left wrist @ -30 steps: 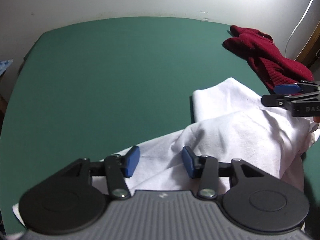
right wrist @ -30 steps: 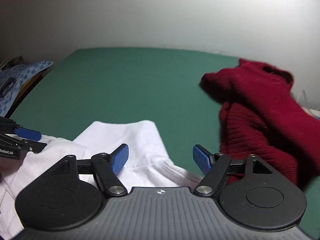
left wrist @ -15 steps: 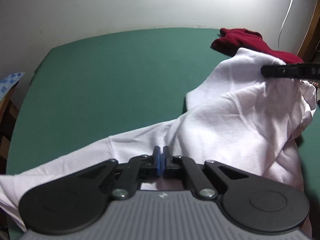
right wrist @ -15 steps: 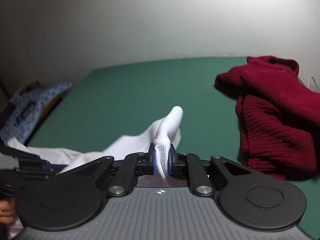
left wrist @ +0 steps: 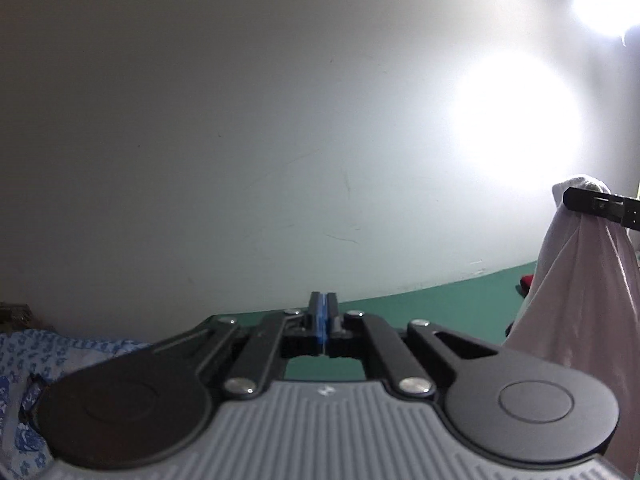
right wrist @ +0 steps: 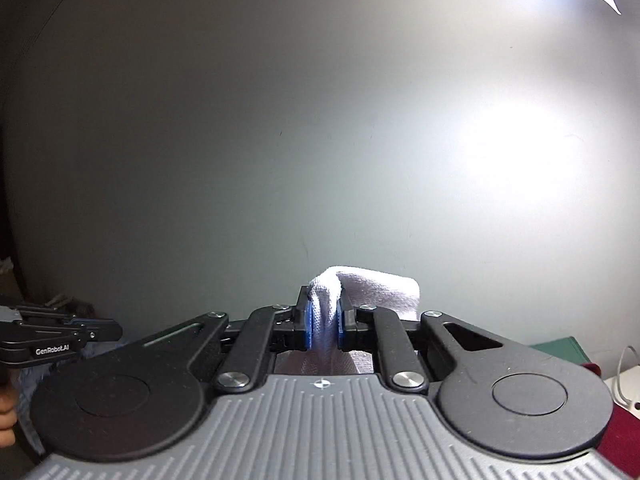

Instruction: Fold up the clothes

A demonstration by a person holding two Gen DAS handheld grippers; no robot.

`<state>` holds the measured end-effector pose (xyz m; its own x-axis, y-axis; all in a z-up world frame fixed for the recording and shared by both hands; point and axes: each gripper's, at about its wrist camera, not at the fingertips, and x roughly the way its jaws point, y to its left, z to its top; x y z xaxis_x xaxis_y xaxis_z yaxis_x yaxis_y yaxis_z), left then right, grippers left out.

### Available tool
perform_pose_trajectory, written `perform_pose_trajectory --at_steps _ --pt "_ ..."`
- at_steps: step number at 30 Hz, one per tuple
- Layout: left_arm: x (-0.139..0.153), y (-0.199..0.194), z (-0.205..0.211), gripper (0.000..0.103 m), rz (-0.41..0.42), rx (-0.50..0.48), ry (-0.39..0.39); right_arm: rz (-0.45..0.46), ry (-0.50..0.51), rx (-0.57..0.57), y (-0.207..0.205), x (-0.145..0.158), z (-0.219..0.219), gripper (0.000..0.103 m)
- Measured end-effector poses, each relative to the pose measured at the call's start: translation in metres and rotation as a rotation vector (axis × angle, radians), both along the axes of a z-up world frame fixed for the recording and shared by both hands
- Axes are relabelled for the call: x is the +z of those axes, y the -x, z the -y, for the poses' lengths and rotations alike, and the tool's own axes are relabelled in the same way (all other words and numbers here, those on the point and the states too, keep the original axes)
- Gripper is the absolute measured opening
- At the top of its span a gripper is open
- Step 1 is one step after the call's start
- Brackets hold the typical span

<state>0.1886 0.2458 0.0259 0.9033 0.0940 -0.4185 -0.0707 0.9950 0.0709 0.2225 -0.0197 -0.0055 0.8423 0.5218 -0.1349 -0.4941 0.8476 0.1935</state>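
Home room: green table (left wrist: 460,296), clothes (left wrist: 576,288).

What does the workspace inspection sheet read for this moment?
Surface: green table, only a strip showing.
Job's things: white garment hanging from the right hand-held gripper, a bunch pinched between its pads.
Clutter: dark red garment at the right edge; blue patterned cloth at the left edge.
Grippers: left hand-held gripper shut; cloth between its pads cannot be confirmed.
Cables: white cable at lower right.
Surroundings: pale wall with bright glare.
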Motion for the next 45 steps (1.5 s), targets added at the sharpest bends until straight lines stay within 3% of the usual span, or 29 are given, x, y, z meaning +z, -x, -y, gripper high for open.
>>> perform_pose_trajectory --at_steps 4,6,8,9,11,13,15,17,19,21,23,26,27,32,34,38,39,42,43,45 --pt "-0.026 -0.008 0.0 0.001 -0.092 0.004 0.023 0.017 -0.089 -0.015 -0.04 -0.011 -0.01 0.014" --pt "-0.053 0.003 0.0 0.013 -0.16 0.003 0.033 -0.061 0.027 -0.038 -0.067 -0.035 -0.022 0.022" --pt "-0.079 0.019 -0.002 0.015 -0.234 0.012 0.042 -0.18 0.175 -0.075 -0.093 -0.063 -0.033 0.036" --pt "-0.093 0.026 -0.004 0.015 -0.27 0.016 0.046 -0.237 0.215 -0.103 -0.095 -0.075 -0.029 0.041" --pt "-0.119 0.042 -0.006 0.015 -0.344 0.025 0.055 -0.317 0.207 -0.132 -0.089 -0.096 -0.009 0.043" --pt "-0.136 0.076 -0.011 0.019 -0.406 0.02 0.092 -0.401 0.143 -0.1 -0.068 -0.11 0.021 0.049" --pt "-0.143 0.111 -0.008 0.026 -0.457 0.0 0.131 -0.495 0.079 0.003 -0.031 -0.123 0.05 0.049" --pt "-0.144 0.15 -0.004 0.029 -0.485 -0.026 0.138 -0.592 0.064 0.101 0.018 -0.134 0.073 0.05" --pt "-0.142 0.181 -0.001 0.039 -0.505 -0.074 0.127 -0.672 0.081 0.174 0.069 -0.141 0.081 0.05" --pt "-0.143 0.211 0.009 0.067 -0.531 -0.152 0.071 -0.745 0.091 0.237 0.117 -0.148 0.084 0.051" --pt "-0.151 0.23 0.023 0.075 -0.548 -0.229 -0.044 -0.8 0.088 0.278 0.155 -0.154 0.081 0.057" --pt "-0.168 0.253 0.041 0.073 -0.552 -0.295 -0.221 -0.835 0.147 0.302 0.202 -0.161 0.067 0.058" --pt "-0.171 0.256 0.041 0.073 -0.554 -0.307 -0.219 -0.834 0.175 0.296 0.213 -0.163 0.061 0.058" --pt "-0.185 0.254 0.01 0.079 -0.61 -0.284 -0.057 -0.812 0.261 0.287 0.253 -0.178 0.032 0.059" --pt "-0.189 0.259 -0.001 0.08 -0.606 -0.259 -0.013 -0.755 0.277 0.28 0.264 -0.178 0.023 0.062" --pt "-0.19 0.262 -0.011 0.08 -0.573 -0.242 0.035 -0.738 0.193 0.241 0.269 -0.183 0.016 0.063" --pt "-0.19 0.262 -0.015 0.081 -0.563 -0.24 0.06 -0.732 0.174 0.22 0.269 -0.185 0.016 0.057" --pt "-0.188 0.261 -0.029 0.077 -0.537 -0.201 0.129 -0.748 0.139 0.129 0.263 -0.188 0.023 0.012" --pt "-0.188 0.26 -0.034 0.073 -0.529 -0.175 0.147 -0.76 0.122 0.108 0.261 -0.189 0.027 0.008" --pt "-0.186 0.259 -0.04 0.034 -0.519 -0.116 0.167 -0.78 0.073 0.077 0.259 -0.188 0.038 0.005"
